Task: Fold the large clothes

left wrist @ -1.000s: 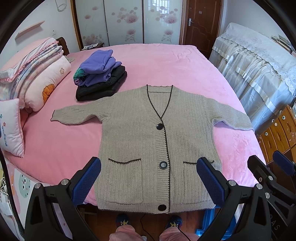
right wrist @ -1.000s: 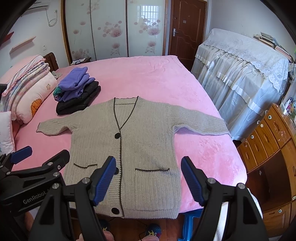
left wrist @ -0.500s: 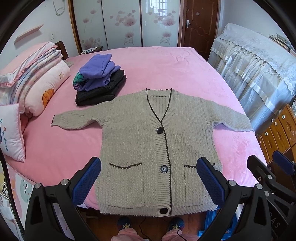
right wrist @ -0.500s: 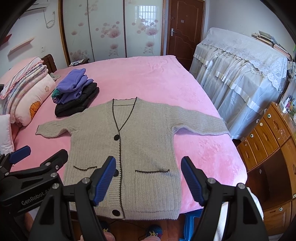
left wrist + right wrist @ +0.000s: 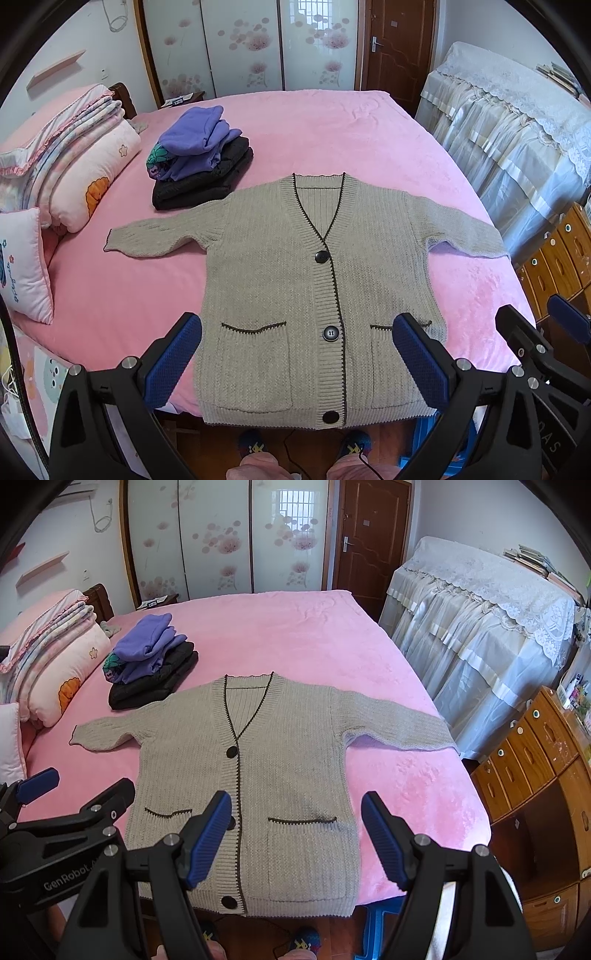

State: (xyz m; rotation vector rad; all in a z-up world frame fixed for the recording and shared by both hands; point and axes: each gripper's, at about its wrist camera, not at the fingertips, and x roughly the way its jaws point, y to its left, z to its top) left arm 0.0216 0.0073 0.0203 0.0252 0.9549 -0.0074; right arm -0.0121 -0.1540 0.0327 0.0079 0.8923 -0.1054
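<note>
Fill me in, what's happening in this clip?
A person stands at the foot of a pink bed holding a gripper in each hand. A grey cardigan lies flat and buttoned on it, sleeves spread, hem hanging off the near edge. The left gripper and right gripper both hover open above the hem, touching nothing. No fold is made yet. A pile of folded clothes sits beyond the cardigan's sleeve.

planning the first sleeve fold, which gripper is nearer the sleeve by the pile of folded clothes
Left. The left gripper hovers open over the hem on that sleeve's side; the right gripper hovers open toward the cardigan's other pocket, farther away.
</note>
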